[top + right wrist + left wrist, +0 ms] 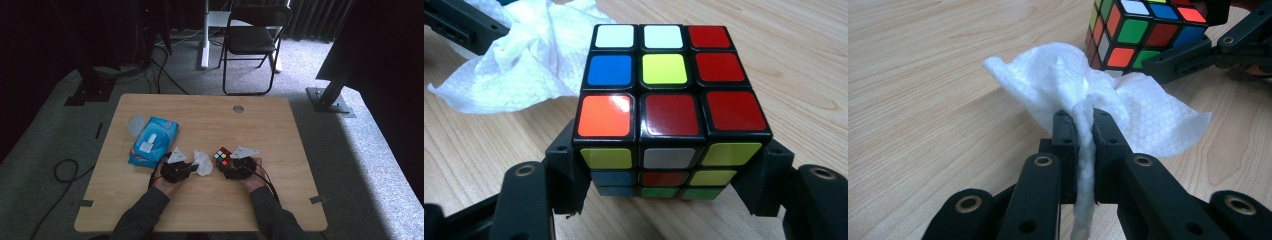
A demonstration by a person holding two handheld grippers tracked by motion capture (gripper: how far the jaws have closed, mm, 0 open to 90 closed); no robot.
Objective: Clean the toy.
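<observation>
A crumpled white wipe [1098, 100] is pinched between the jaws of my left gripper [1085, 125], which is shut on it. The wipe [203, 162] lies near the table's middle, right of the left gripper [192, 167]. A scrambled puzzle cube [664, 100] sits squeezed between the jaws of my right gripper [669, 172], which is shut on it. From above, the cube [222, 156] is just right of the wipe, at the tip of the right gripper [226, 165]. In the left gripper view the cube [1143, 30] stands directly behind the wipe, touching or nearly touching it.
A blue pack of wet wipes [153, 141] lies at the table's left, with a round clear lid [135, 124] beside it. The wooden table [260, 130] has a round grommet [238, 108] at its far edge. A folding chair [252, 40] stands beyond the table.
</observation>
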